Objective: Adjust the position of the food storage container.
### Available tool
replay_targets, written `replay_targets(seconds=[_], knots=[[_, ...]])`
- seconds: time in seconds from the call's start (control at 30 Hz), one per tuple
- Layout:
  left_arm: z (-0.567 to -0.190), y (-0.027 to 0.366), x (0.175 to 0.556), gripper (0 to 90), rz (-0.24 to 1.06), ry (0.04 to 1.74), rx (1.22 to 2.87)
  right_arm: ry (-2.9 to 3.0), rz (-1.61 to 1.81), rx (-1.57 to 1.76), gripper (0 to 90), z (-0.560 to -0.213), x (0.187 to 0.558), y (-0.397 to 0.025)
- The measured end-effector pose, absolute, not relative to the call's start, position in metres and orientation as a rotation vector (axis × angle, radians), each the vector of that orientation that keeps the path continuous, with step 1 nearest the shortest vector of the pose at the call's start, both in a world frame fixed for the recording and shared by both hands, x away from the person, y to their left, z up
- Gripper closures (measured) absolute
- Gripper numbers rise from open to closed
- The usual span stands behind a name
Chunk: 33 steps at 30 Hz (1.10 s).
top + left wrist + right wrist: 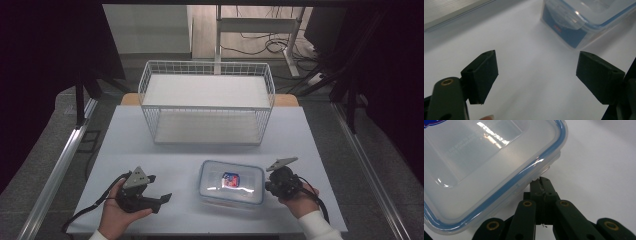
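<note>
A lab-style recording bay here: pale grey work table (150, 150) hemmed by black curtains (45, 60), silver aluminium frame rails (57, 165) along both sides, loose black cables (270, 47) trailing across the floor beneath a white metal desk frame (257, 25) behind.

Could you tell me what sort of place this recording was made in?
Probably a lab or office set up for recording: a white table between dark curtains, floor cables by a desk frame, and just a wire shelf rack and plastic container.
</note>
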<state>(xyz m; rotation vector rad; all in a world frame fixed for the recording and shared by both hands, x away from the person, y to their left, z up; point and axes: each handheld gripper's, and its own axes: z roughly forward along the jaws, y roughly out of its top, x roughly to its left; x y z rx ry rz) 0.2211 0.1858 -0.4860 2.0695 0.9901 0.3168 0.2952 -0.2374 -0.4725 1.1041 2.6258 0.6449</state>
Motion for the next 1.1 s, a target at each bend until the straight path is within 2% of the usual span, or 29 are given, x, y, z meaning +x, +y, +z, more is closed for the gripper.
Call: replay_targets(seconds=[0.27, 0.6, 0.9, 1.03, 1.1], knots=[[-0.489, 0.197, 0.225, 17.2, 0.270, 1.040, 2.016, 2.681, 0.680, 1.032, 88.9, -0.475, 0.315, -0.203], [-0.491, 0.196, 0.226, 17.2, 0.289, 1.054, 2.033, 2.714, 0.705, 0.937, 88.9, -0.478, 0.321, -0.175], [-0.493, 0.194, 0.225, 17.2, 0.311, 1.054, 2.050, 2.625, 0.831, 0.956, 88.9, -0.467, 0.309, -0.196], [-0.494, 0.194, 0.225, 17.1, 0.309, 1.055, 2.056, 2.513, 1.008, 0.967, 88.3, -0.458, 0.288, -0.217], [-0.495, 0.194, 0.226, 17.2, 0.308, 1.054, 2.058, 2.488, 1.064, 0.965, 85.1, -0.457, 0.279, -0.221]])
